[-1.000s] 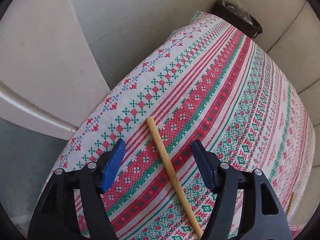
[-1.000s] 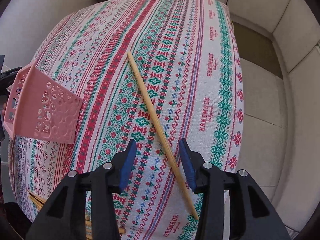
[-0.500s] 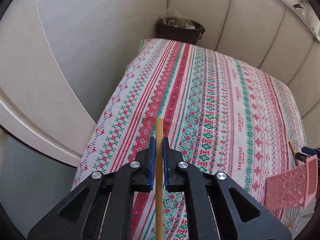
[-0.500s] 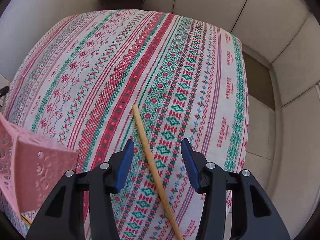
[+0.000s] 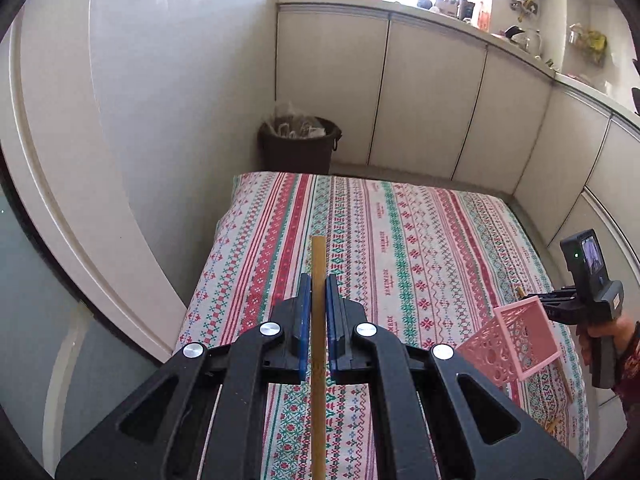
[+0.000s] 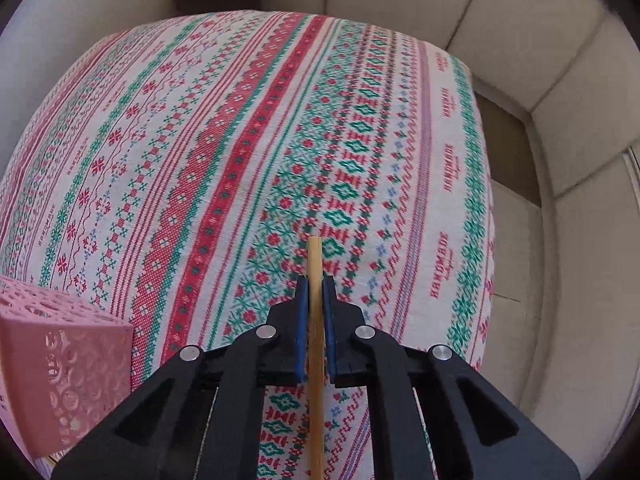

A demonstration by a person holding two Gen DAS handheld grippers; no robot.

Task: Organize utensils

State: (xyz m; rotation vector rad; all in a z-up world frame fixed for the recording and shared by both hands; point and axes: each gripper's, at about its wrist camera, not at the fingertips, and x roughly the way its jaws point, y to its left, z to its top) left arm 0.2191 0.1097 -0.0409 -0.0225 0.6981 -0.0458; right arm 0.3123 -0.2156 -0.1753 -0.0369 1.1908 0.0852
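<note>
- The left gripper (image 5: 317, 280) is squeezed tight on a wooden chopstick (image 5: 319, 320). Its blue pads (image 5: 305, 312) press on both sides of the stick.
- The stick runs straight out between the pads, and its tip pokes past them, up in the air above the striped tablecloth (image 5: 400, 248).
- The right gripper (image 6: 315, 282) is clamped on a second wooden chopstick (image 6: 315, 320) in the same way, close over the cloth.
- A pink basket (image 5: 516, 340) with little holes sits on the cloth, just beside the right gripper. It is tipped on its side.
- More wooden sticks (image 5: 554, 424) peek out near the basket at the table edge.
- A dark bin (image 5: 298, 144) stands on the floor behind the table, by the white cupboards (image 5: 432, 92).
</note>
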